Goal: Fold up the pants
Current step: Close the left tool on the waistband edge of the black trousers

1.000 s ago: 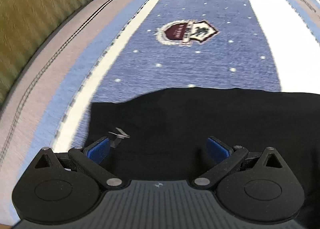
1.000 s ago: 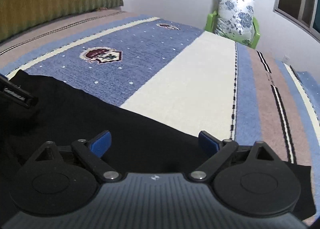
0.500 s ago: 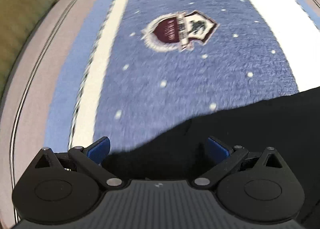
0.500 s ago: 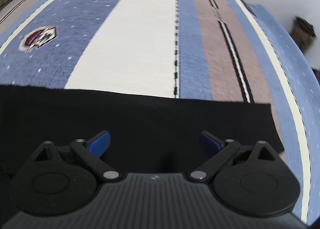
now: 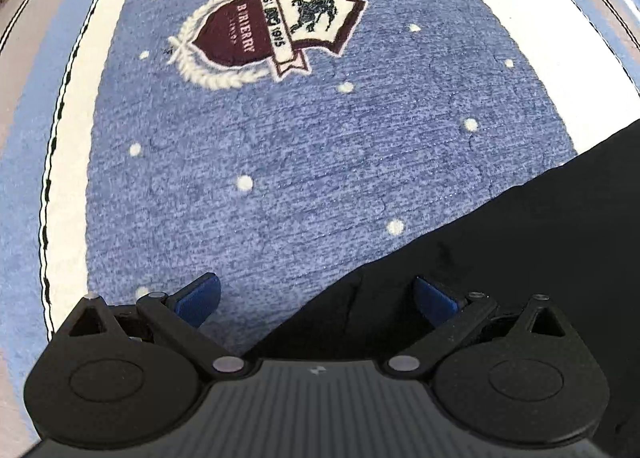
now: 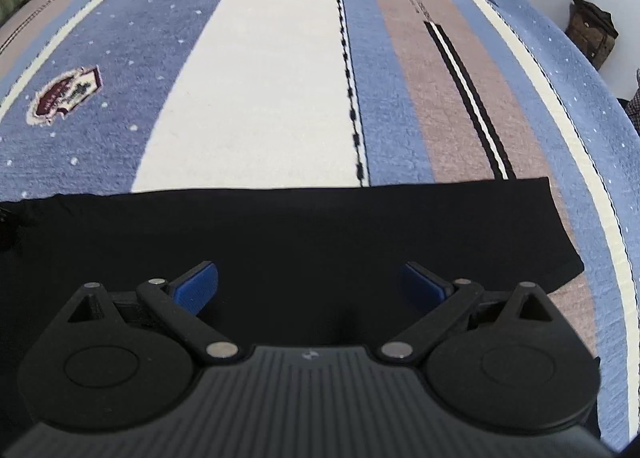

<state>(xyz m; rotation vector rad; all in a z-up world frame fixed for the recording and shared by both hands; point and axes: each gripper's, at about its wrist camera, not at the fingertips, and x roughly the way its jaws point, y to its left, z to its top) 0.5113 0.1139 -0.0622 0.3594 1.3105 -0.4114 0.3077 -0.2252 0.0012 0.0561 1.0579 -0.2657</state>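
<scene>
The black pants [image 6: 300, 234] run under both gripper bodies, so their near edge is hidden, and folds in the dark cloth are hard to read. The right gripper [image 6: 310, 284] hangs over them with blue pads spread wide, holding nothing. The left gripper [image 5: 316, 298] is likewise spread and empty, its left pad over bare bedspread [image 5: 280, 162], its right pad over the pants' slanting edge [image 5: 520, 242]. The pants lie flat across the striped blue, cream and tan cover. Farther off sits a maroon crest [image 5: 268, 34]. At the far right a dark bag [image 6: 592, 32] stands by the white wall.
</scene>
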